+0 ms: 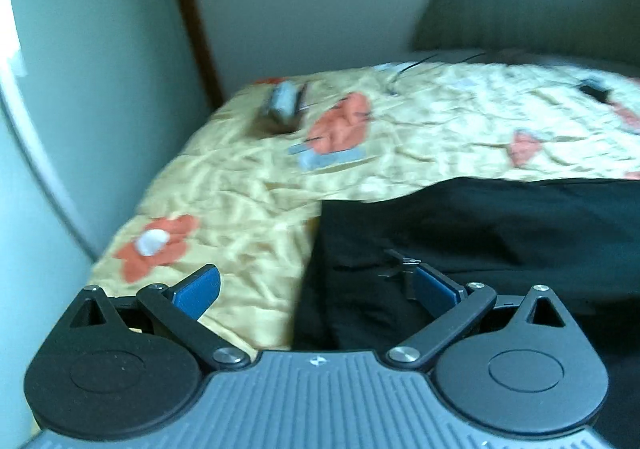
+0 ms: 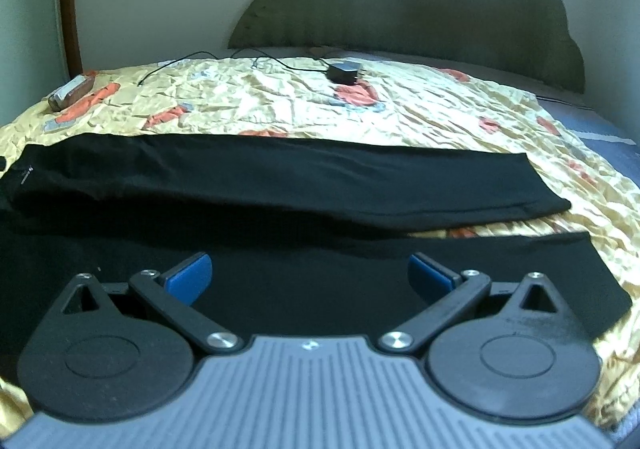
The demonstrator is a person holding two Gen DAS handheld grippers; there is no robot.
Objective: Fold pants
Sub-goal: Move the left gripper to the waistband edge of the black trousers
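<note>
Black pants (image 2: 280, 177) lie flat across a yellow flowered bedspread (image 2: 400, 109), both legs stretched to the right, the far leg ending at a hem (image 2: 548, 189) and the near leg at a hem (image 2: 600, 273). My right gripper (image 2: 310, 273) is open and empty, low over the near leg. In the left wrist view the waist end of the pants (image 1: 460, 241) lies right of centre. My left gripper (image 1: 318, 287) is open and empty over the waist edge, its right finger (image 1: 434, 285) above the black cloth, its left finger (image 1: 198, 289) above the bedspread (image 1: 240, 189).
A dark padded headboard (image 2: 400, 1) stands at the far end. A black charger (image 2: 344, 71) with its cable and a small brown and grey object (image 2: 70, 93) lie on the far bedspread. A pale wardrobe (image 1: 80, 89) and wall stand left of the bed.
</note>
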